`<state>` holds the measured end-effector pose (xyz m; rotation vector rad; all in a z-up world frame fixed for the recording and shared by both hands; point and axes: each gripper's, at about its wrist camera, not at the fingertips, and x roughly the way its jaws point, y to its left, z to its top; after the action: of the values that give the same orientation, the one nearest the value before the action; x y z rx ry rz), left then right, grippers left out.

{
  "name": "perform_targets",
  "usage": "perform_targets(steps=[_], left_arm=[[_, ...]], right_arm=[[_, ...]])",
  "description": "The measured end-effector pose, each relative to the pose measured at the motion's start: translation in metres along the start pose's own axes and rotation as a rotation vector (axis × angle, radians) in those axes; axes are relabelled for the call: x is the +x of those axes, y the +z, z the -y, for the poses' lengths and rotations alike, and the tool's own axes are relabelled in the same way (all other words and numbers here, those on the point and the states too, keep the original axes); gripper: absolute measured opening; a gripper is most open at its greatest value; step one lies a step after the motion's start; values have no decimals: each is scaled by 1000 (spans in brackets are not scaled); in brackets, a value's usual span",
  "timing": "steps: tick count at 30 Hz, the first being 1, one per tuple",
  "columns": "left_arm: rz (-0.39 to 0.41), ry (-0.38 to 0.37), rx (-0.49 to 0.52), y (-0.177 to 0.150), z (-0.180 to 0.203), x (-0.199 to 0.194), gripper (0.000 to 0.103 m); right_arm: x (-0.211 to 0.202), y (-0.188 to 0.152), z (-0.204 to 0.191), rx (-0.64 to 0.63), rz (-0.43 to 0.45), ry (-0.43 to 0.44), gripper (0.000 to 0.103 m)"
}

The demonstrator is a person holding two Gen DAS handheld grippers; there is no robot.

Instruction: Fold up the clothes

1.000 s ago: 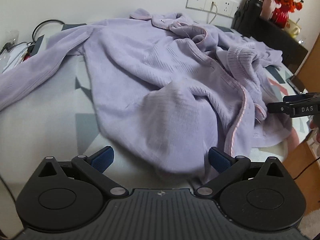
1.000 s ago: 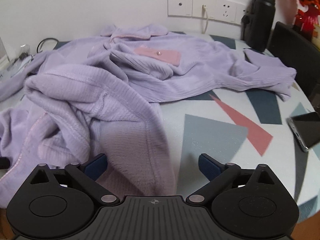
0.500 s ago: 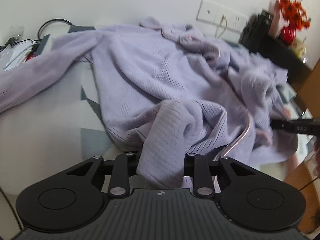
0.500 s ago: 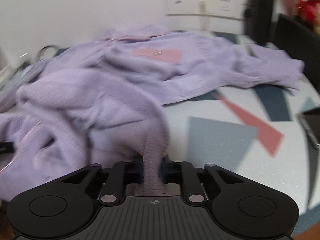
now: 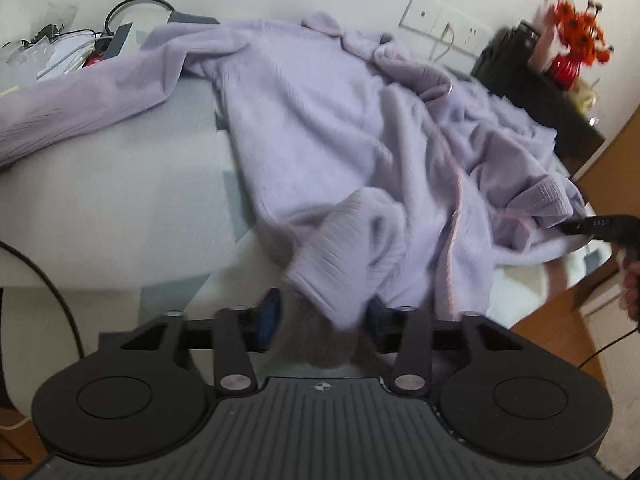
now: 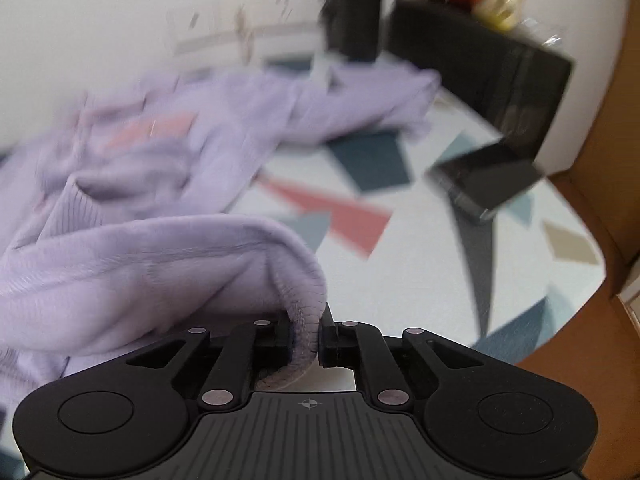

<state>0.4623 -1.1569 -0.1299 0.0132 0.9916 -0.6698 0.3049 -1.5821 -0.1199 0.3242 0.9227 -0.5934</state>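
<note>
Table [image 6: 460,240]: white top with a pattern of grey-blue, pink and tan triangles, set against a white wall.

Lilac knit cardigan [image 5: 320,120]: spread rumpled over most of the table, one sleeve trailing off toward the left edge in the left wrist view, pink trim along the front opening. Its near hem is bunched and lifted toward both cameras.

Black box [image 6: 500,52]: at the far right of the table, red flowers [image 5: 576,36] standing on it. Dark bottle [image 6: 356,8] just beside it, under the wall sockets [image 5: 440,28].

Left tool [image 5: 322,320]: jaws drawn in on a ribbed fold of the cardigan hem; blue pads [image 5: 268,318] press it from either side.

Right tool [image 6: 306,334]: jaws nearly together, pinching a rolled edge of the cardigan, cloth draping off to the left. Right wrist view is heavily blurred.

Phone [image 6: 486,180]: dark, lying near the right table edge, well apart from the cardigan.

Cables [image 5: 76,36]: tangled in the far left corner.
</note>
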Motion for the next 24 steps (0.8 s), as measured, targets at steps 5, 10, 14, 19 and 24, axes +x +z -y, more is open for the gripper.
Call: perform_targets(steps=[5,10,14,19,24], left_arm=[[51,27,74,5,6,-16,65],[121,51,173,9,15,-38,67],[148,-6,227,16,25,-45,72],[130,-72,321,31,54,-24,83],[34,-98,342,41,78,26,84]], right_arm=[[-14,-8,-17,-102,18,-14,34],[-38,0,-24,-102,62,14,48],[-54,12,-35,-104,109,86,52],[-74,28,-48,-107,167,176,57],[-63,40,-79,-165,164,246,65]])
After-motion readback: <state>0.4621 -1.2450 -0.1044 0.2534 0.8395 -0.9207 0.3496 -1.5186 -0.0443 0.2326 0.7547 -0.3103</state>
